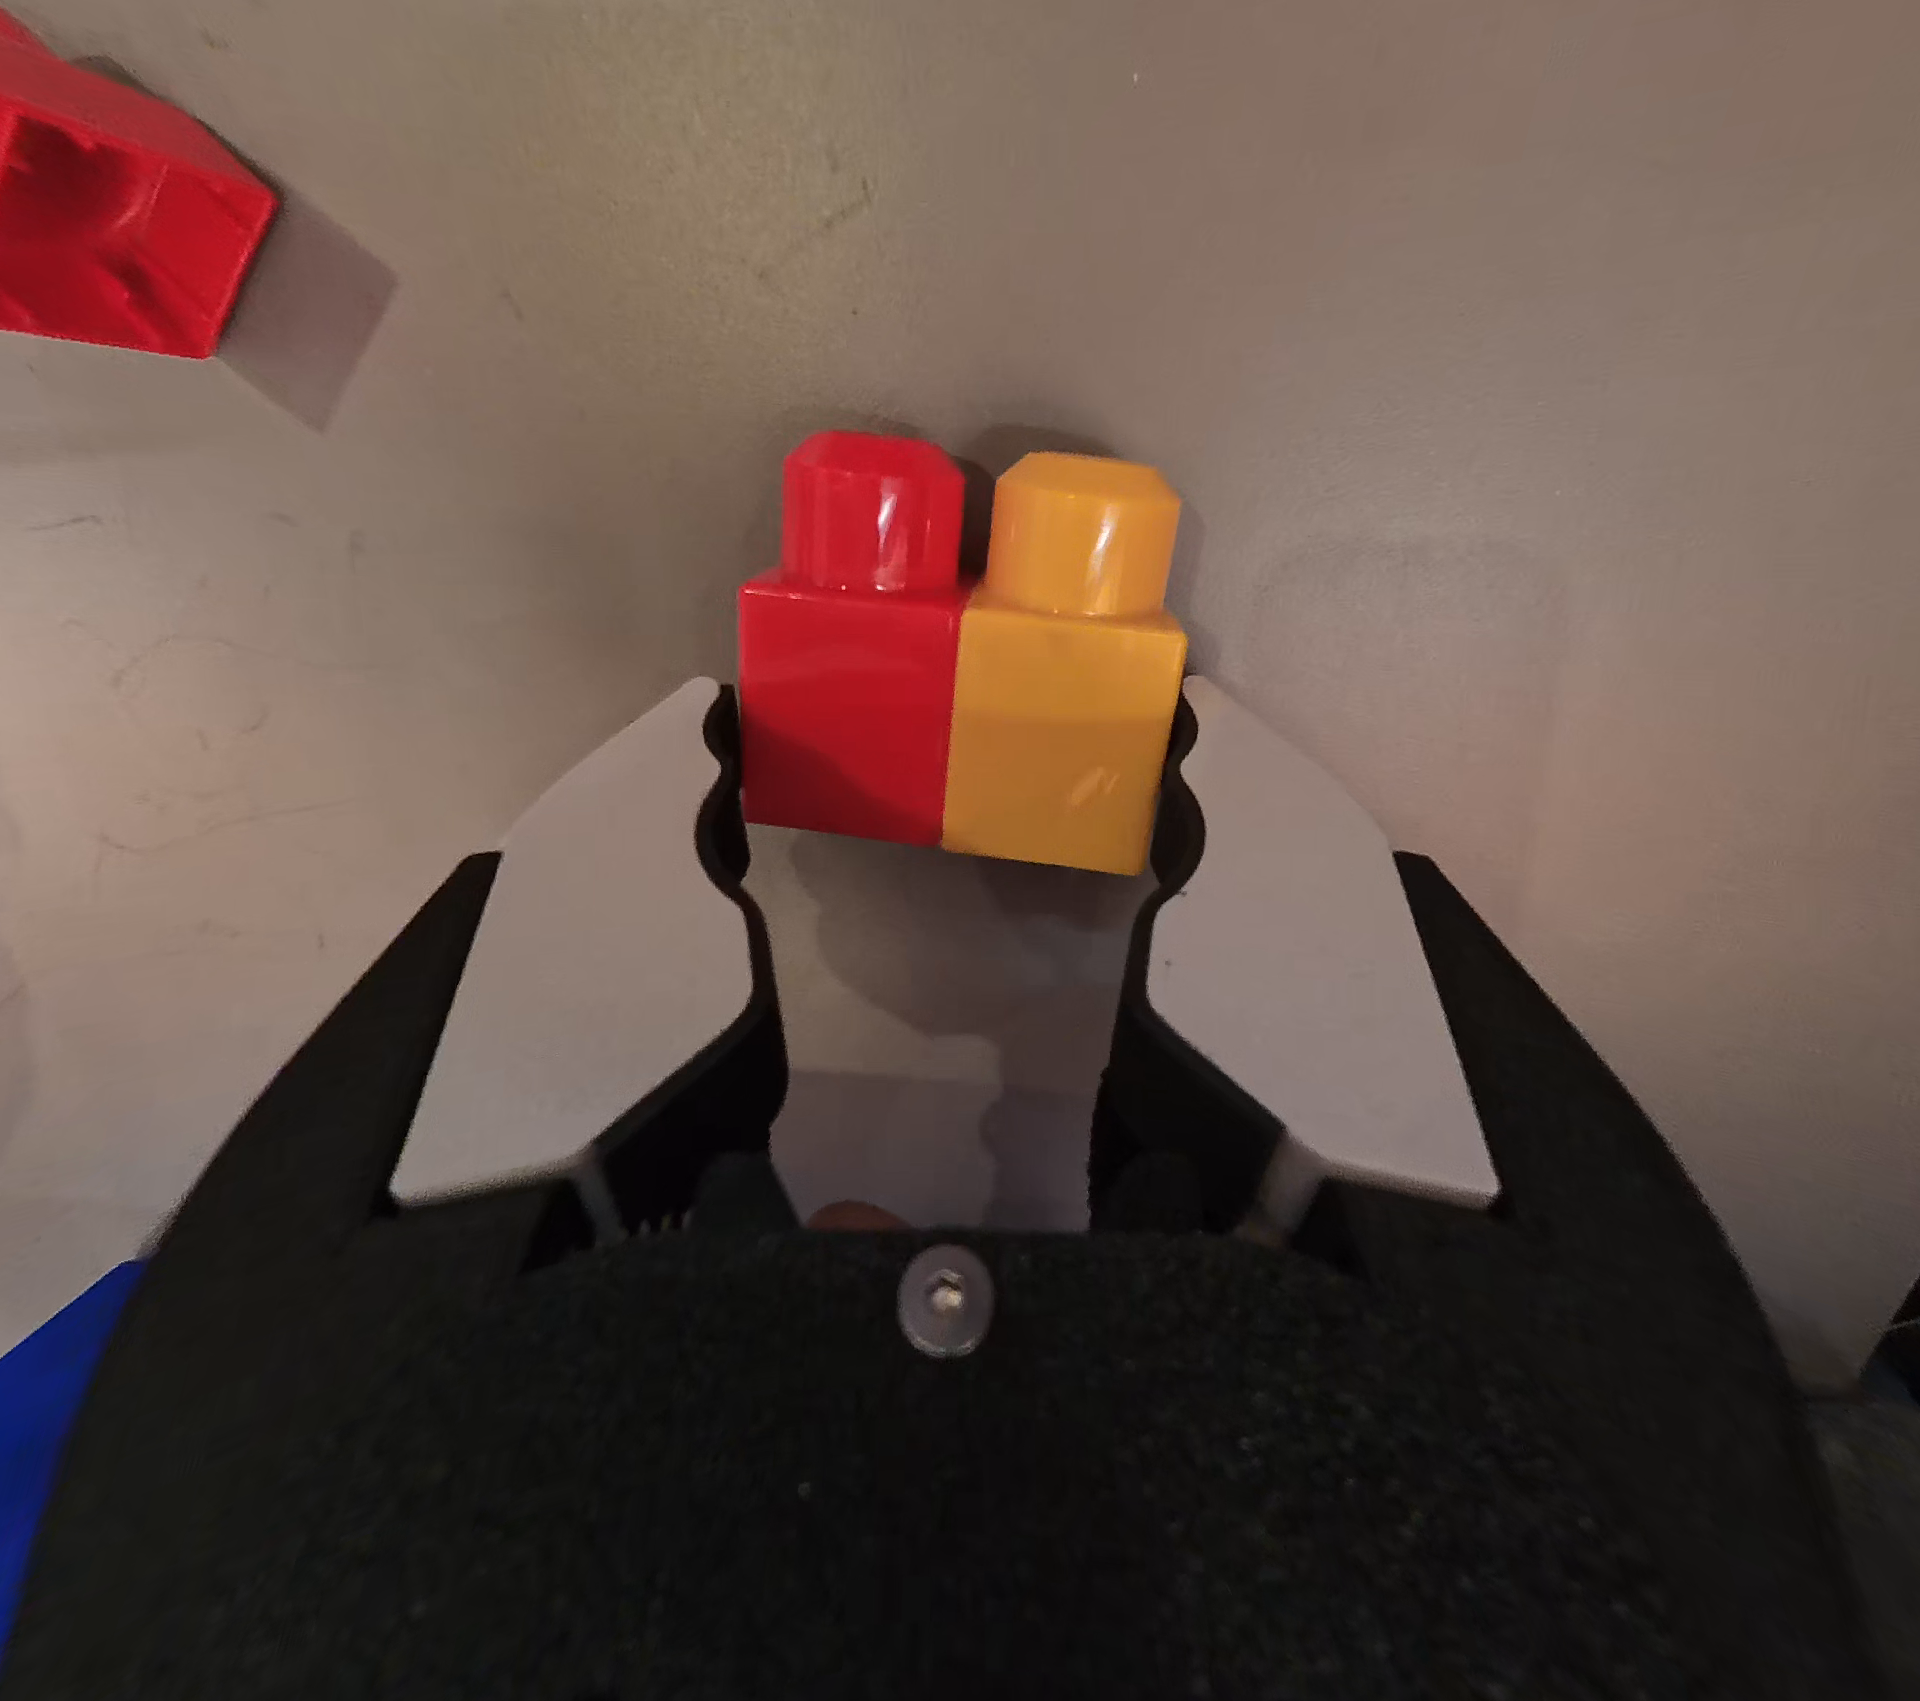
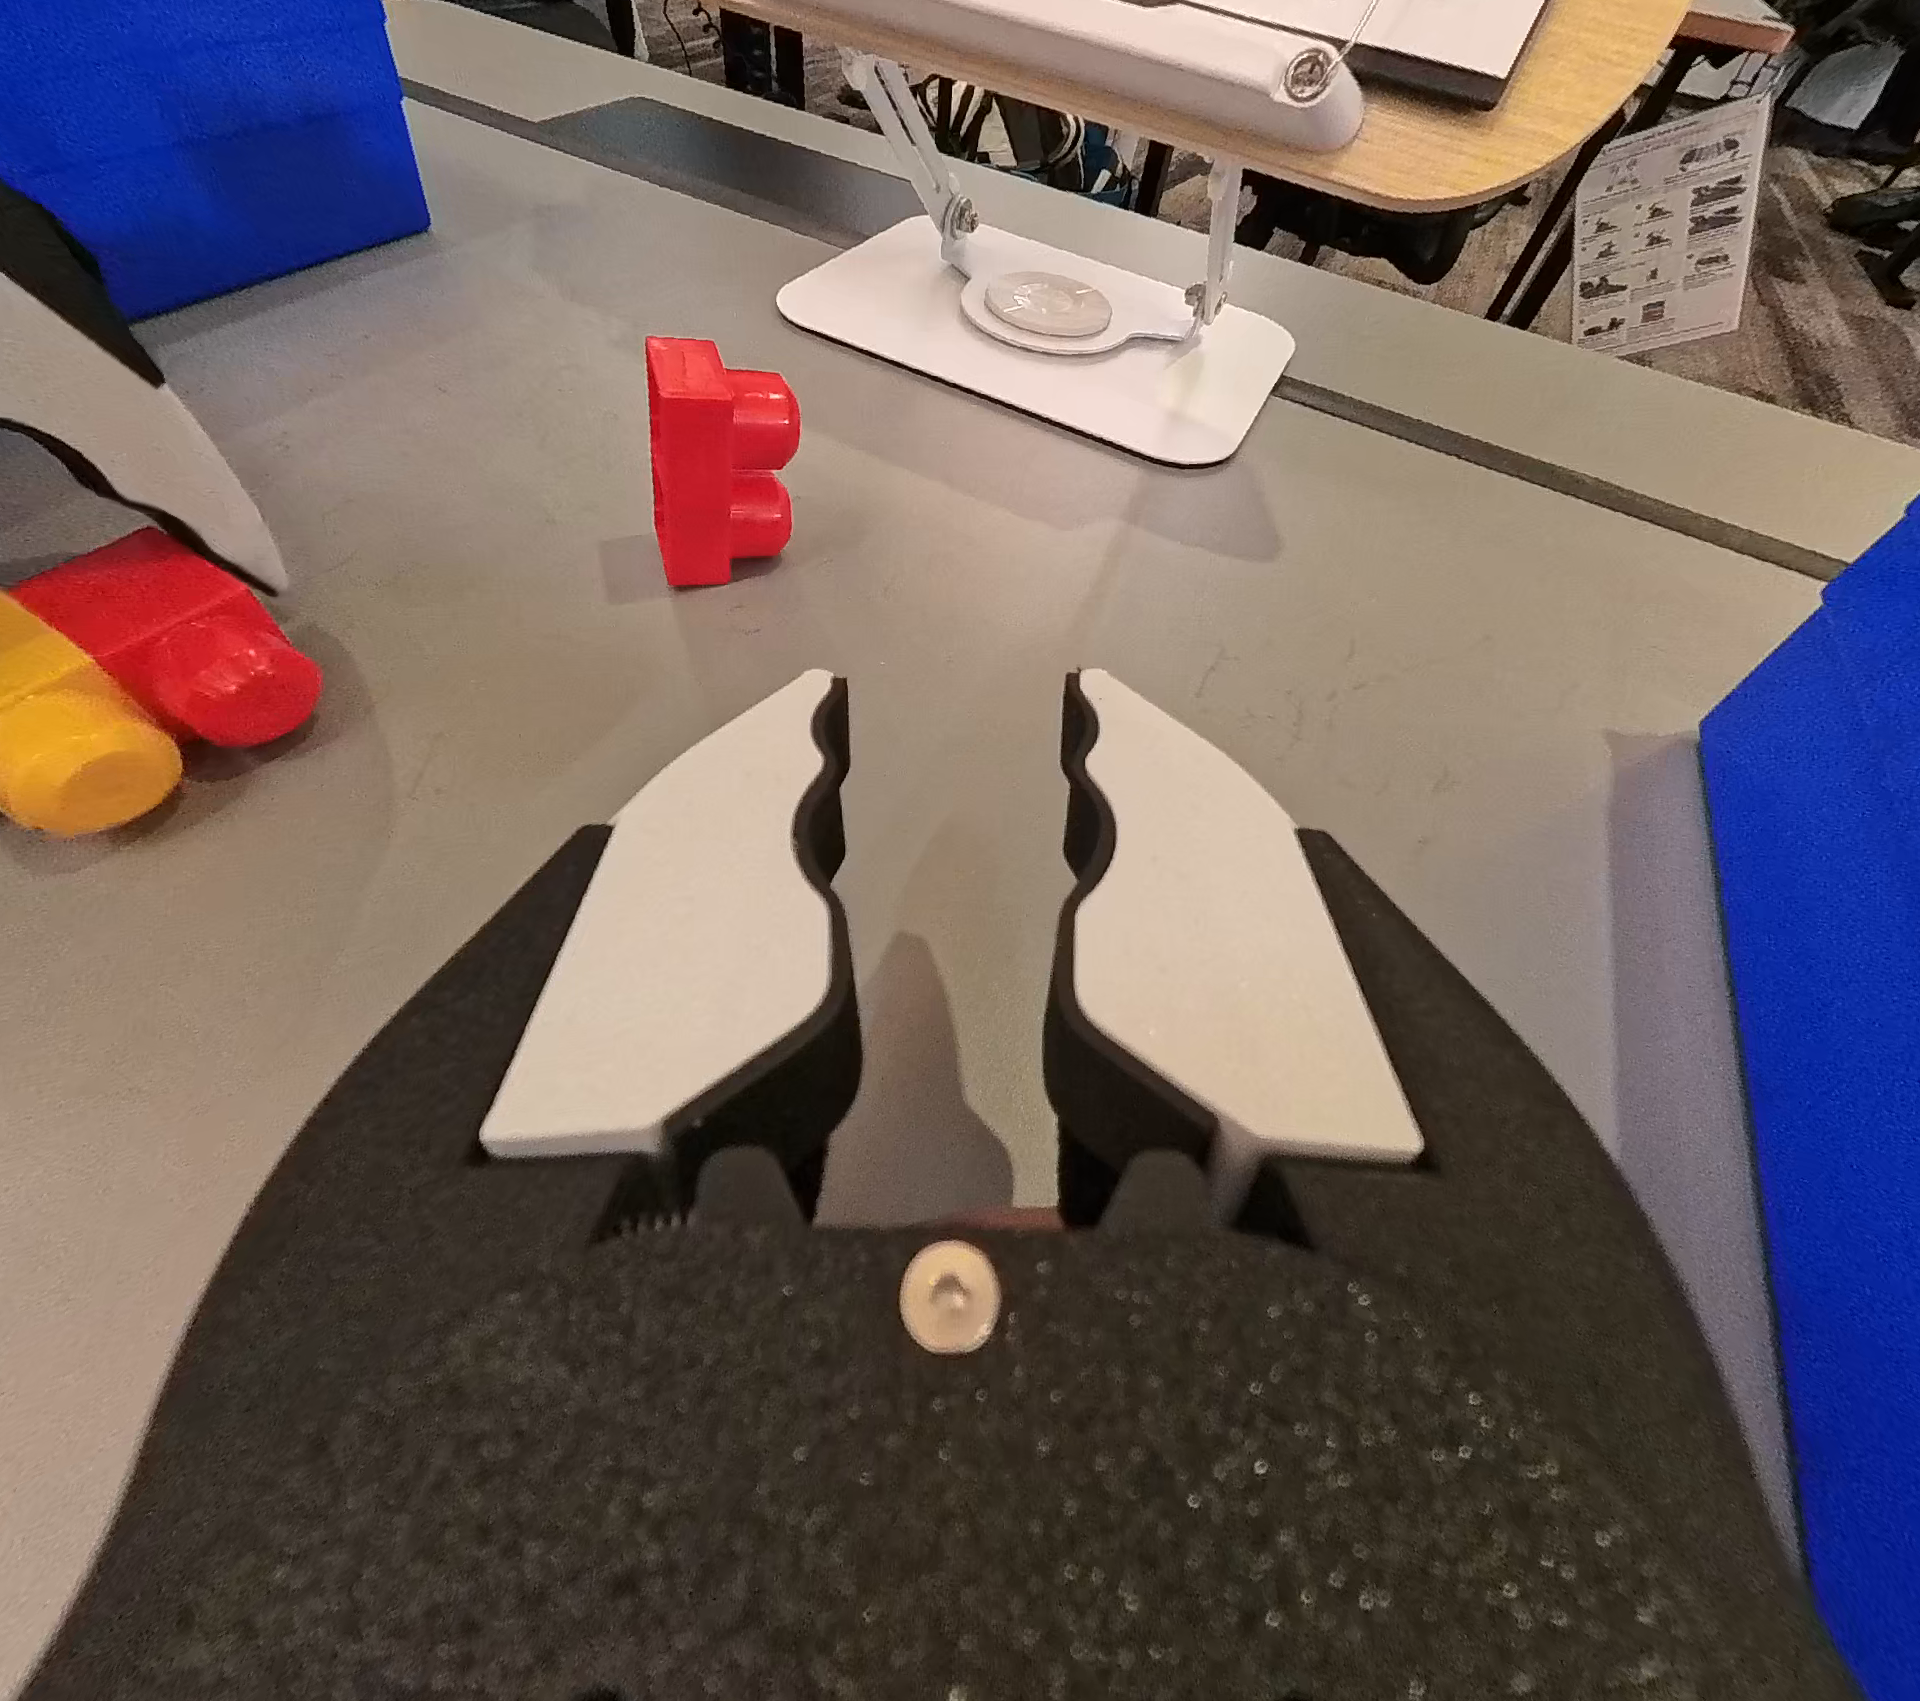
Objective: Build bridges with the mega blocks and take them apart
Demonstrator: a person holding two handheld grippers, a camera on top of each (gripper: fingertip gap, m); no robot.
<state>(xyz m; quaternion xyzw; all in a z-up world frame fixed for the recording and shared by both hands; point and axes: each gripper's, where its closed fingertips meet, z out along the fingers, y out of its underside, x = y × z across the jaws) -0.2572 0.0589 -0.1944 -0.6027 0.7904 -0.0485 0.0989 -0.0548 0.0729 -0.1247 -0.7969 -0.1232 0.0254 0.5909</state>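
Note:
My left gripper (image 1: 958, 721) is shut on two one-stud blocks held side by side, a red one (image 1: 847, 706) on the left and a yellow one (image 1: 1060, 737) on the right, studs pointing away from me over the grey table. The same pair shows at the left edge of the right wrist view, red (image 2: 197, 654) and yellow (image 2: 73, 747), under a left finger (image 2: 156, 446). A red two-stud block (image 2: 717, 462) lies on its side on the table; it also shows in the left wrist view (image 1: 114, 217). My right gripper (image 2: 956, 701) is open and empty, above the table in front of that block.
A blue bin (image 2: 208, 72) stands at the far left and another blue bin (image 2: 1829, 924) at the right edge. A white stand (image 2: 1039, 332) holding an instruction board sits behind the red block. Chairs and floor lie beyond the table's far edge. Left tips to right tips: about 20 centimeters.

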